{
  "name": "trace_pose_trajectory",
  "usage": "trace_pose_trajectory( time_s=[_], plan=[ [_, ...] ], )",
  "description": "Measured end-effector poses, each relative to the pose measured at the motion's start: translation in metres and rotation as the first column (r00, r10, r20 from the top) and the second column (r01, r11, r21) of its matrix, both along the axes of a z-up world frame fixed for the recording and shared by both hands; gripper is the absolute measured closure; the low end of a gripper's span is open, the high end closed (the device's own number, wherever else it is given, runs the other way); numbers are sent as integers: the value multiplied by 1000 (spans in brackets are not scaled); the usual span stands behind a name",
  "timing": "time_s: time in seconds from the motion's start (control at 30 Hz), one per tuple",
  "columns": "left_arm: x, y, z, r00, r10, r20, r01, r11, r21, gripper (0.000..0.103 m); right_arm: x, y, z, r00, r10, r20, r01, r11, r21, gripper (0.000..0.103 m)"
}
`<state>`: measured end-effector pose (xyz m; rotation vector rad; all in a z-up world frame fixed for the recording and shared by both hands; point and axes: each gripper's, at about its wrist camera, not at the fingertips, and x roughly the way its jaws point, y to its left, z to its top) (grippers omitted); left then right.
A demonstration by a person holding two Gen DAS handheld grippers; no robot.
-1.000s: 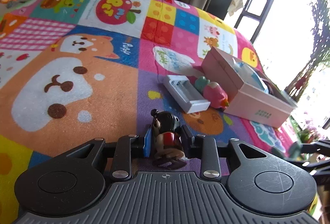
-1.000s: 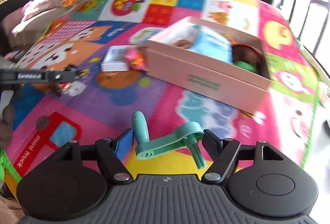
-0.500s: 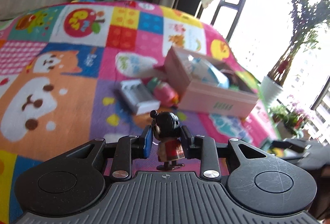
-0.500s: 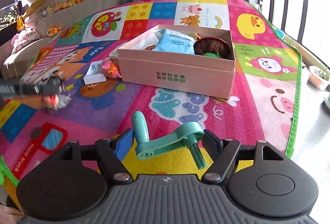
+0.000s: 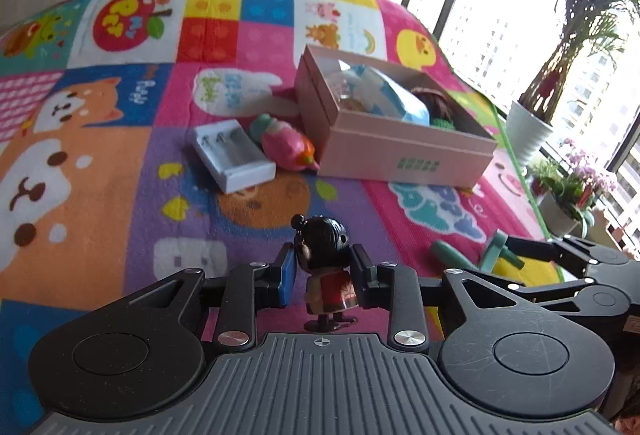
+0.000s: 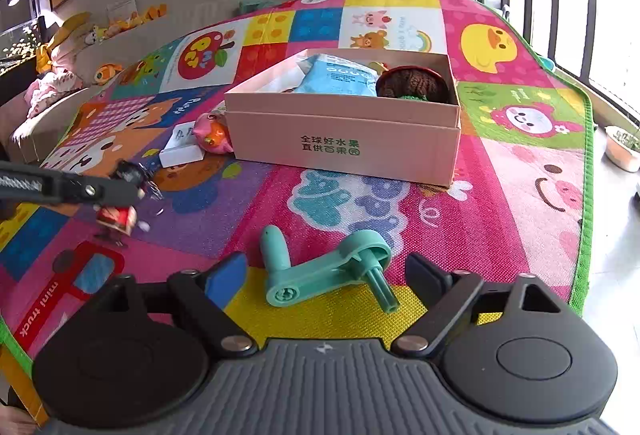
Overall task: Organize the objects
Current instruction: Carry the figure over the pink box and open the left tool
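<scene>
my left gripper point(image 5: 323, 277) is clamped on one black-haired doll point(image 5: 326, 267), held above the mat point(image 5: 100, 195). my right gripper point(image 6: 326, 275) has just been opening; one teal crank point(image 6: 332, 271) lies loose between its jaws. one pink box point(image 6: 344, 139) beyond.

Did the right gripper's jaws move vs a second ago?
Yes. The right gripper has just been opening: its fingers now stand clear of the green crank lying on the mat.
</scene>
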<state>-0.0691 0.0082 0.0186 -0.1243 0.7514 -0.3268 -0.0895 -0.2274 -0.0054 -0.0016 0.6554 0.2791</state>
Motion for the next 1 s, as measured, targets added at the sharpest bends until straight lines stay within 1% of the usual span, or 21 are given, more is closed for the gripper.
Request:
trace_pose_trajectory(
  time_s=[0.1, 0.2, 0.43, 0.57, 0.63, 0.67, 0.7, 0.73, 0.8, 0.9, 1.0],
  plan=[
    [0, -3, -5, 1000, -3, -16, 3, 1000, 8, 71, 1, 2, 0, 1000, 1, -5, -1, 1000, -6, 8],
    [-1, -4, -6, 1000, -3, -15, 4, 1000, 13, 71, 3, 1, -1, 1000, -8, -14, 8, 1000, -7, 4],
    [-1, -3, -8, 1000, 5, -22, -5, 1000, 6, 70, 4, 3, -2, 1000, -14, -24, 13, 1000, -24, 4],
    [-4, -8, -14, 999, -17, -46, 18, 999, 37, 70, 3, 7, -3, 1000, 4, -26, -5, 999, -44, 4],
    [-7, -8, -16, 999, -19, -33, 20, 999, 44, 70, 2, 8, -2, 1000, 11, -18, -12, 999, -52, 4],
    [-7, -8, -17, 999, -19, -33, 20, 999, 41, 70, 1, 8, -2, 1000, 12, -13, -13, 998, -54, 6],
    [-6, -7, -17, 999, -18, -35, 19, 999, 36, 70, 1, 8, -1, 1000, 15, -11, -16, 998, -56, 13],
    [-6, -6, -17, 999, -19, -37, 20, 999, 31, 70, 1, 9, -1, 1000, 21, -9, -22, 998, -62, 16],
    [-6, -6, -17, 999, -21, -36, 23, 999, 32, 70, 3, 10, -1, 999, 36, -13, -37, 996, -85, 33],
    [-7, -7, -17, 999, -25, -29, 27, 999, 42, 70, 3, 8, 2, 998, 54, -9, -55, 995, -88, 33],
    [-7, -6, -11, 1000, -24, -9, 24, 999, 33, 70, 0, 2, 10, 998, 56, 8, -56, 997, -44, 33]
  ],
)
